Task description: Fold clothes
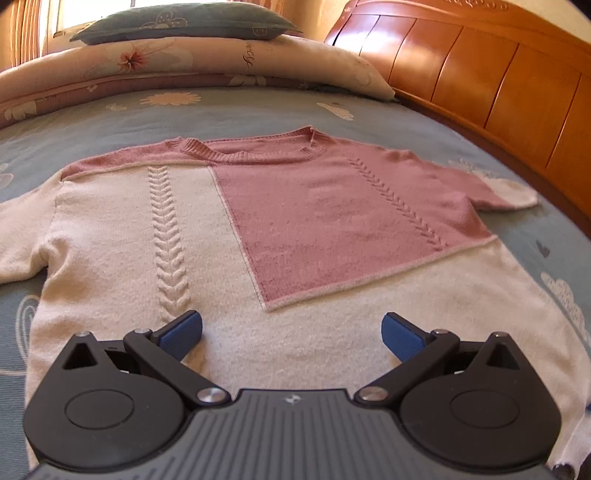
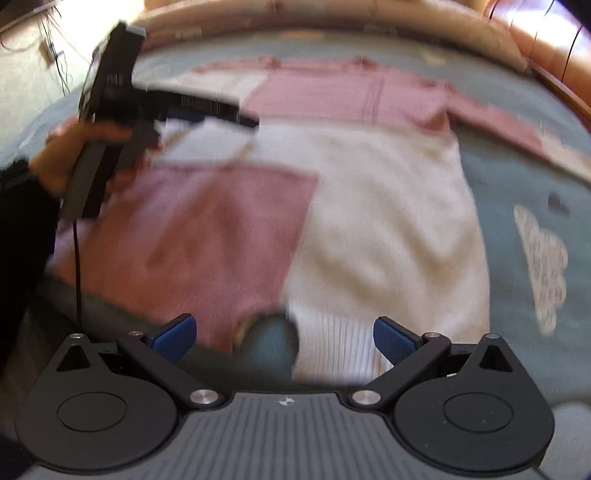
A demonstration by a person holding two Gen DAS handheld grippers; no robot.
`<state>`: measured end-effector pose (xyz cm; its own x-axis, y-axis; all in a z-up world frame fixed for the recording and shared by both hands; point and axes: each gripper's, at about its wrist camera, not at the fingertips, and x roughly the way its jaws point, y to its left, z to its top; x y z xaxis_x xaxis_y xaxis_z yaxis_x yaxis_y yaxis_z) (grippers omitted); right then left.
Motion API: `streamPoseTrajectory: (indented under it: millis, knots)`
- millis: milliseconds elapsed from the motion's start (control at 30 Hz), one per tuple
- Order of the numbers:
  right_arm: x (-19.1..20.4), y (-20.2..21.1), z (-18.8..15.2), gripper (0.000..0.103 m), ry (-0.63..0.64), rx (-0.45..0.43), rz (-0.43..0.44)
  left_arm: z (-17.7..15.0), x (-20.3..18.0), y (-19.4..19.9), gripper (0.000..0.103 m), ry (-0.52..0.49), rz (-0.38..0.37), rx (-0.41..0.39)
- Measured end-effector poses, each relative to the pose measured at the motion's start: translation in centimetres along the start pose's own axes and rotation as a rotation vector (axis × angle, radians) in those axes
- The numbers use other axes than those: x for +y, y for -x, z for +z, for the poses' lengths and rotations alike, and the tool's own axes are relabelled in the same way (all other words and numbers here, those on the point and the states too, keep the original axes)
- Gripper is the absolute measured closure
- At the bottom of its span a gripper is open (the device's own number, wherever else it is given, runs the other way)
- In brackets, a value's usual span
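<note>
- The left gripper (image 1: 291, 334) hangs over the lower cream part of the sweater (image 1: 258, 229), its blue-padded fingers (image 1: 184, 334) spread wide with nothing between them
- The right gripper (image 2: 284, 338) is likewise spread wide and empty, above the near edge of the sweater, where a ribbed cream band (image 2: 343, 347) lies between its fingers
- The sweater lies flat on a blue bedspread (image 1: 258, 107), pink and cream blocks with a cable rib down each side and the neckline (image 1: 255, 153) at the far end; one sleeve (image 1: 513, 192) reaches out toward the wooden headboard (image 1: 480, 74)
- From the right wrist view, which is blurred, a hand (image 2: 70, 147) with a dark sleeve holds the other gripper's handle over the sweater's left part, a black cable hanging from it
- A pink section lies below that hand; whether it is folded over I cannot tell
- Floral pillows (image 1: 207, 59) are stacked at the far end of the bed, a teal one (image 1: 184, 24) on top
</note>
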<state>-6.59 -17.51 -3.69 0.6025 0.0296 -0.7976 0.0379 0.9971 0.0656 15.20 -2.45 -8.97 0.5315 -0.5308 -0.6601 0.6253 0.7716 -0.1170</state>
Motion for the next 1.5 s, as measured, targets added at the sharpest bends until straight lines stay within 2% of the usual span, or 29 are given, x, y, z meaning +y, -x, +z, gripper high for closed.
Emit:
streamPoseTrajectory:
  millis: [100, 267, 500, 633, 700, 833, 1000, 1100, 1200, 1333, 1500]
  knots:
    - [0.0, -1.4, 1.8, 0.0, 0.03, -0.066, -0.061, -0.1, -0.4, 0.2, 0.0, -0.034, 0.017, 0.021]
    - [-0.5, -4.0, 1.1, 0.0, 0.012, -0.026, -0.108, -0.4, -0.8, 0.9, 0.0, -0.08, 0.037, 0.041]
    - [-0.8, -3.0, -1.4, 0.0, -0.022, -0.104, -0.105, -0.9, -1.0, 2.6, 0.001, -0.108, 0.036, 0.018]
    - [-0.9, -2.4, -1.4, 0.0, 0.001, -0.066, -0.094, -1.1, -1.0, 3.6, 0.0, -0.124, 0.035, 0.005]
    - [-0.9, -1.9, -1.3, 0.0, -0.027, -0.063, -0.076, -1.3, -1.1, 4.1, 0.0, -0.132, 0.035, -0.002]
    - [0.2, -1.8, 0.3, 0.0, -0.01, -0.114, -0.044, -1.1, -1.4, 5.8, 0.0, -0.154, 0.035, -0.053]
    - [3.2, -4.3, 3.3, 0.0, 0.074, -0.143, -0.026, -0.7, -1.0, 6.7, 0.0, -0.132, 0.02, -0.08]
    - [4.7, -6.3, 4.2, 0.0, 0.089, -0.123, -0.031, -0.5, -0.6, 6.7, 0.0, -0.106, 0.029, -0.079]
    - [5.3, -6.5, 3.6, 0.0, 0.12, -0.106, -0.039, -0.4, -0.1, 7.0, 0.0, -0.087, 0.03, -0.092]
    - [4.5, -4.7, 1.3, 0.0, 0.123, -0.084, -0.031, -0.4, 0.2, 7.5, 0.0, -0.053, 0.027, -0.109]
    - [2.5, -2.6, -1.4, 0.0, 0.042, -0.123, -0.014, -2.2, -0.7, 8.7, 0.0, 0.013, 0.053, -0.087]
